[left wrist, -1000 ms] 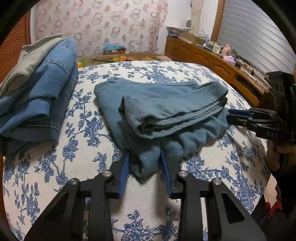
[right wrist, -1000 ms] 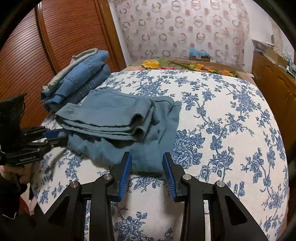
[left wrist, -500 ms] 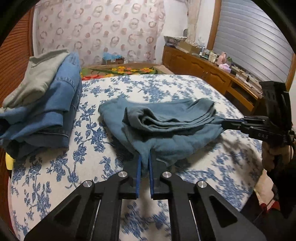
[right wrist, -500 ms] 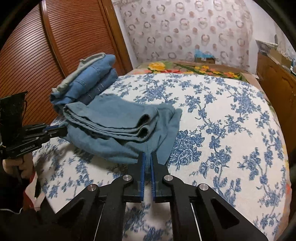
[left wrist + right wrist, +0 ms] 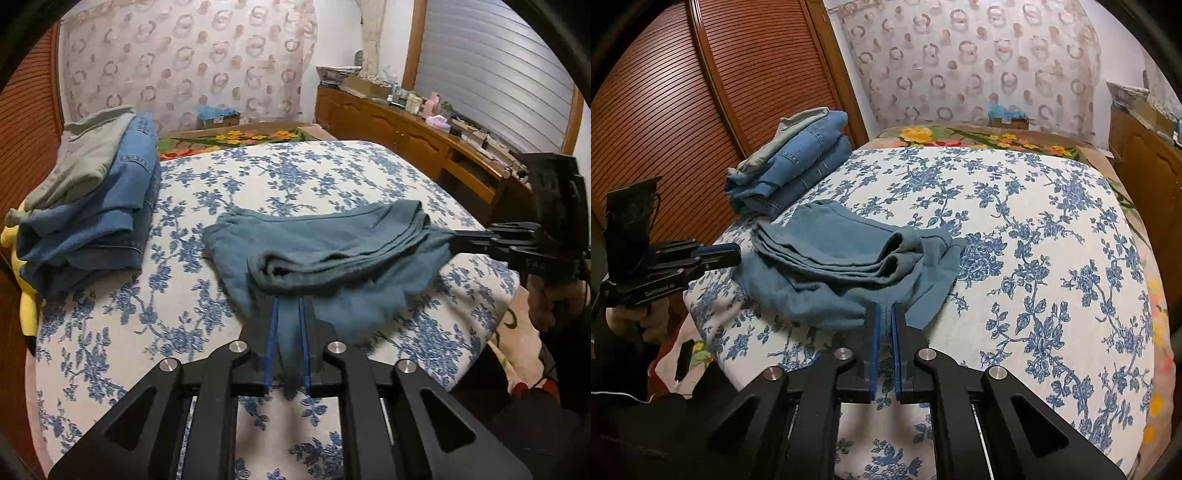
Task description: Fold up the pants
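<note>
Right now the pants (image 5: 332, 254) lie partly folded near the front edge of the bed (image 5: 303, 173), beside a stack of folded jeans (image 5: 103, 218). Both the left gripper (image 5: 288, 332) and right gripper (image 5: 884, 325) have their jaws clenched on one near edge each. Only thin hems seem pinched, so a hard pull could slip the cloth free, and the loose upper layers could slide apart, spoiling the fold.

Folded pants (image 5: 325, 254) on the bed (image 5: 295, 177), clothes stack (image 5: 92, 199) left, cabinet (image 5: 413, 136) right.
</note>
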The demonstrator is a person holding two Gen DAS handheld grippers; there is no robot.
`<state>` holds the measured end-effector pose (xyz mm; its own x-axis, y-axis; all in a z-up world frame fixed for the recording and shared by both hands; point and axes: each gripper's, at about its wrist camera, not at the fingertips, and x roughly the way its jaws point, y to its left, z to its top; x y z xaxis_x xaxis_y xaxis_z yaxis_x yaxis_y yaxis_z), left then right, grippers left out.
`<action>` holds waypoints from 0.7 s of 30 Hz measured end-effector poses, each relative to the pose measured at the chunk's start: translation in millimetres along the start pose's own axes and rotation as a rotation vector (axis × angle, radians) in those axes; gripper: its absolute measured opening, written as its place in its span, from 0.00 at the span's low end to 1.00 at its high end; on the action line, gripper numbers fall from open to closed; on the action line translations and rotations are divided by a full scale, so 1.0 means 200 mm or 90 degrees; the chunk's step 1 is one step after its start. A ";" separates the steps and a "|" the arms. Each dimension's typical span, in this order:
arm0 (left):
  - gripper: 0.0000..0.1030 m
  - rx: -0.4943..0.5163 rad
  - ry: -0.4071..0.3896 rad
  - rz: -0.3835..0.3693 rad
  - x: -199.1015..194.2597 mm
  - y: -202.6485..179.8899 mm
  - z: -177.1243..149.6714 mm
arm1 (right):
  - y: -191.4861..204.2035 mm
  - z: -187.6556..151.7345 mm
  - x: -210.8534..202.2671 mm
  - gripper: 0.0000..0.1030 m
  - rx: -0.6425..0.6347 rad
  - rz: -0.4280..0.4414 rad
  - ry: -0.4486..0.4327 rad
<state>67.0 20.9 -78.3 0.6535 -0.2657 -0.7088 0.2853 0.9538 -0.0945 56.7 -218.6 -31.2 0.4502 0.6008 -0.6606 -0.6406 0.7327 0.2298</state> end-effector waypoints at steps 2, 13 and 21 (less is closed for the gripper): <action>0.32 -0.004 0.003 0.003 0.01 0.01 0.00 | 0.02 0.01 0.00 0.08 -0.005 -0.007 0.002; 0.46 0.006 0.040 0.002 0.12 0.02 -0.02 | 0.09 0.02 0.12 0.31 -0.043 -0.042 0.047; 0.46 0.008 0.047 -0.002 0.24 0.04 0.06 | 0.04 0.11 0.23 0.36 -0.059 -0.075 0.056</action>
<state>108.6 13.5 -104.0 0.5995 -0.2577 -0.7577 0.2962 0.9510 -0.0891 85.6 -179.4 -44.3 0.4721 0.4791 -0.7400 -0.6429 0.7615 0.0829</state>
